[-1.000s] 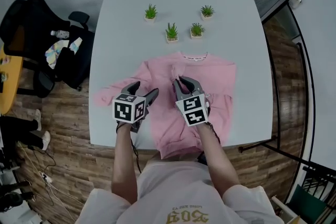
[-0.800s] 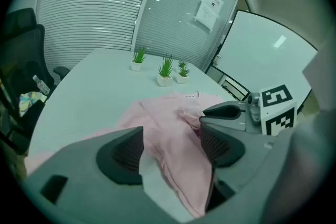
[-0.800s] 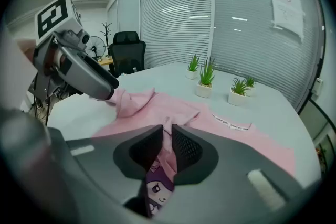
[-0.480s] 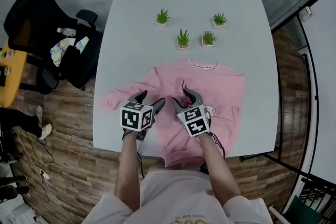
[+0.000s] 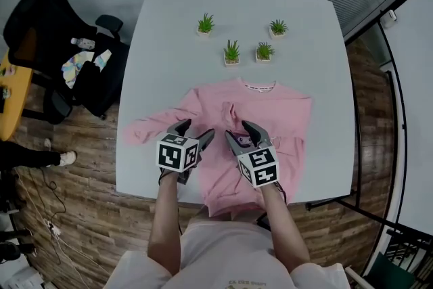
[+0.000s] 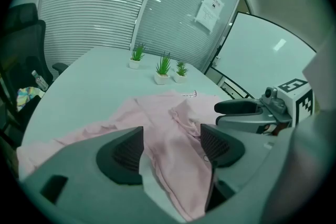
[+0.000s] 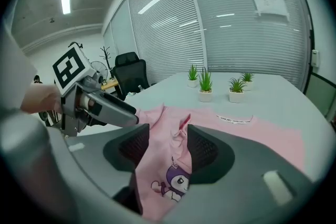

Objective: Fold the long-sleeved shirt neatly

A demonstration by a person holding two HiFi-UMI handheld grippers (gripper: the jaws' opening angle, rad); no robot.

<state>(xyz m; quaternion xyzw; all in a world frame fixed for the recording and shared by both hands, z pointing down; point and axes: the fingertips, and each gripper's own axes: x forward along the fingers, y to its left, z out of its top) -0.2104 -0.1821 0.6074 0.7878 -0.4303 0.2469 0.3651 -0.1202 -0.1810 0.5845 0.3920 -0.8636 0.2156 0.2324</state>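
Here, a person w/ a two-jaw tool in each hand works over a pink long-sleeved shirt (image 5: 260,112) spread print-side up on a white tabletop (image 5: 169,24). The shirt lies on the near half, collar twd four small potted plants (image 5: 231,52) at the far side, hem hanging over the near edge. One sleeve (image 5: 145,128) runs out flat twd the tabletop's left edge; a rumpled fold of cloth (image 5: 230,108) stands up at mid-chest. The left tool (image 5: 197,129) hovers over the shirt nr that sleeve's armpit, jaws wide apart, pink cloth seen btwn & below them, pads not pressing on it. The right tool (image 5: 240,131) is just beside it over the chest; its jaws have just been opening & now stand wide. The shirt's purple cartoon print (image 7: 176,178) shows btwn them, nothing gripped. Both tools tilt downward, marker cubes twd the person. A black office chair (image 5: 47,30) w/ odds & ends on it stands on the wood floor (image 5: 88,213) left of the tabletop
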